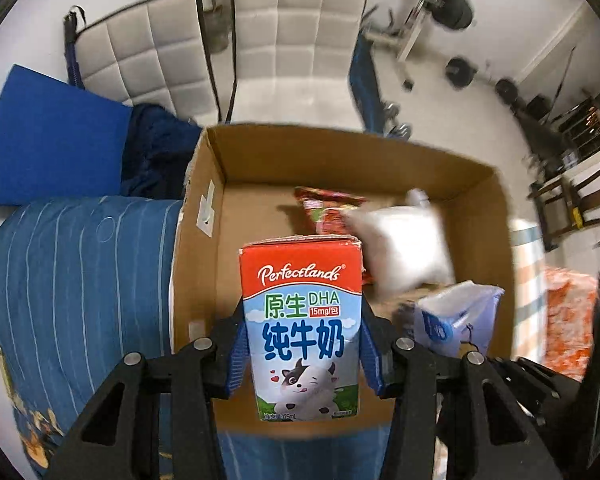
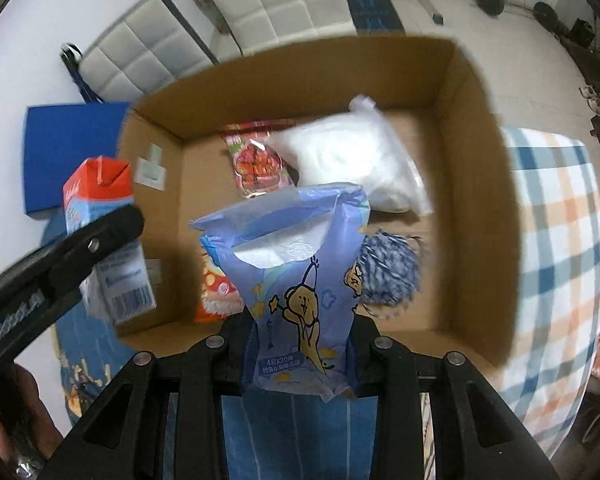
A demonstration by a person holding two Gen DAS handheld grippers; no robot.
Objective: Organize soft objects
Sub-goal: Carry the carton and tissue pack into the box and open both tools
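My left gripper (image 1: 302, 354) is shut on a small red and blue milk carton (image 1: 300, 320), held upright over the near left part of an open cardboard box (image 1: 260, 152). The carton also shows in the right wrist view (image 2: 104, 236). My right gripper (image 2: 302, 336) is shut on a light purple tissue pack (image 2: 296, 272), held over the box (image 2: 476, 184). Inside the box lie a white soft bag (image 2: 352, 156), a red snack packet (image 2: 256, 160), an orange packet (image 2: 216, 288) and a blue-white yarn ball (image 2: 388, 272).
The box rests on a bed with a blue striped cover (image 1: 80, 272) and a checked blanket (image 2: 552, 248). A blue cushion (image 1: 48, 136) and white padded chairs (image 1: 292, 40) stand beyond it. Gym weights (image 1: 456, 8) lie on the floor.
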